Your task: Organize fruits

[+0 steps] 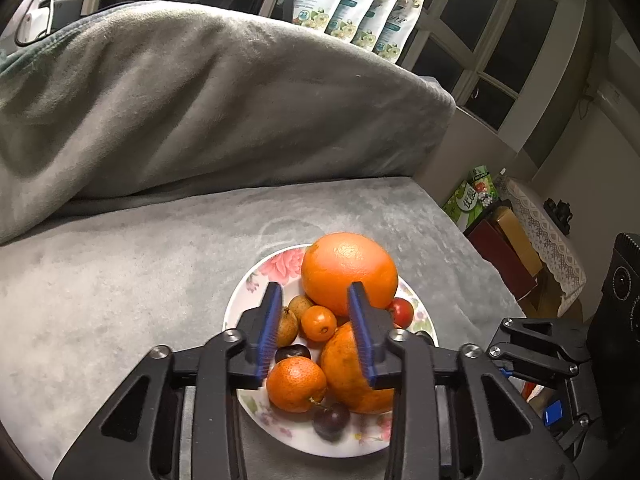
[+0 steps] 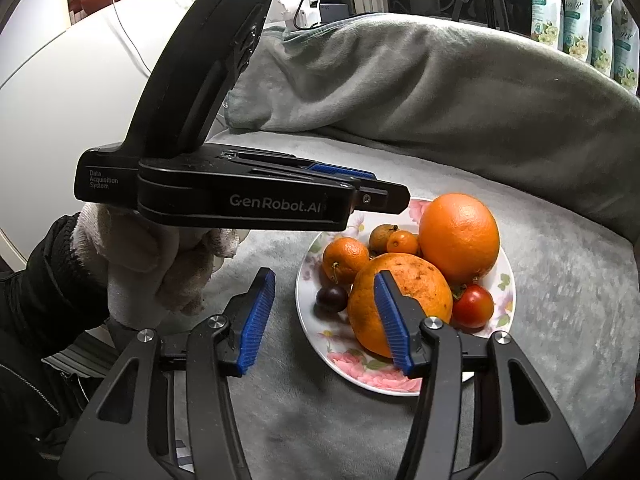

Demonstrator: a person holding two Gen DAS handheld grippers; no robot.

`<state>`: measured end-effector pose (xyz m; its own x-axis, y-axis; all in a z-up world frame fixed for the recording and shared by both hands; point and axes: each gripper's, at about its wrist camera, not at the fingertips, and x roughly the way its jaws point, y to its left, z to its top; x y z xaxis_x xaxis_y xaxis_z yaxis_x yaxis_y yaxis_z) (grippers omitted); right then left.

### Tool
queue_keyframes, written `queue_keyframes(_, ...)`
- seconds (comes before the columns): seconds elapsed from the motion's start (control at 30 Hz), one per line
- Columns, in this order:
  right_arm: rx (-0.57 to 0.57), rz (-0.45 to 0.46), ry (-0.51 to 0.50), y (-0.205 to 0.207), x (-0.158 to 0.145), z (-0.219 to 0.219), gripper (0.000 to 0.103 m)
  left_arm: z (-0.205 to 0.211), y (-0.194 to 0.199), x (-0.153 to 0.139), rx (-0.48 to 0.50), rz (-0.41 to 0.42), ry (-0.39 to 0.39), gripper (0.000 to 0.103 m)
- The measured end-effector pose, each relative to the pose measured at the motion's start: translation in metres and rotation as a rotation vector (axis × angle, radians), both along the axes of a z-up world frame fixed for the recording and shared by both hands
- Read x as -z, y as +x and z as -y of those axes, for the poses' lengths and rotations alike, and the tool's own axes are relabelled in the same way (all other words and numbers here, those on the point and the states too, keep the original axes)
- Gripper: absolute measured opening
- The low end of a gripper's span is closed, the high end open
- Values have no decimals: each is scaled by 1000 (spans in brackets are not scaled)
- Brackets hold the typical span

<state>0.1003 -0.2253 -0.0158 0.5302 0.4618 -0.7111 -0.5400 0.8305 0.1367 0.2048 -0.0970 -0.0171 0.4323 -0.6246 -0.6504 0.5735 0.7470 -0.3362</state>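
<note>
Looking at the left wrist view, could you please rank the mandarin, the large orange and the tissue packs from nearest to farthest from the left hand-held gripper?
1. Mandarin, near the left hand-held gripper's fingertips.
2. Large orange, plate's far side.
3. Tissue packs, behind the blanket.

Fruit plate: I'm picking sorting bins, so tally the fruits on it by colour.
Orange fruits: 4
Tan-brown fruits: 2
Dark purple fruits: 2
Red fruit: 1
Total: 9

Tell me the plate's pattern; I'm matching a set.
White plate with pink flowers and green leaves around its rim; the right wrist view shows it best.
</note>
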Motion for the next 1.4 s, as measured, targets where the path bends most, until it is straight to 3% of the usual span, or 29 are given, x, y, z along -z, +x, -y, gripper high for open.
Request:
queue_keyframes(0.1, 5, 0, 2, -2, 0, 1, 55, 0, -2, -2, -3, 9, 3, 51)
queue_keyframes(0.17, 10, 0, 3, -4, 0, 3, 56, -1, -3, -3, -3, 11, 2, 51)
queue_keyframes(0.27, 19, 7, 4, -6, -2, 5, 67, -2, -4, -4, -5, 16, 3, 58)
queue_keyframes(0.47, 33, 19, 2, -12, -6, 10, 70, -3, -7, -7, -12, 23, 5, 59)
queue_keyframes(0.53, 40, 21, 2, -13, -5, 12, 77, -3, -9, -8, -16, 27, 8, 66)
queue_keyframes(0.9, 117, 38, -3, -17, -6, 26, 88, -6, -17, -15, -49, 51, 31, 72)
queue_keyframes(1.17, 245, 64, -25, -22, -7, 41, 90, -9, -23, -17, -68, 64, 37, 72)
queue_keyframes(1.4, 326, 109, -19, -25, -13, 52, 99, -10, -32, -20, -80, 93, 46, 72)
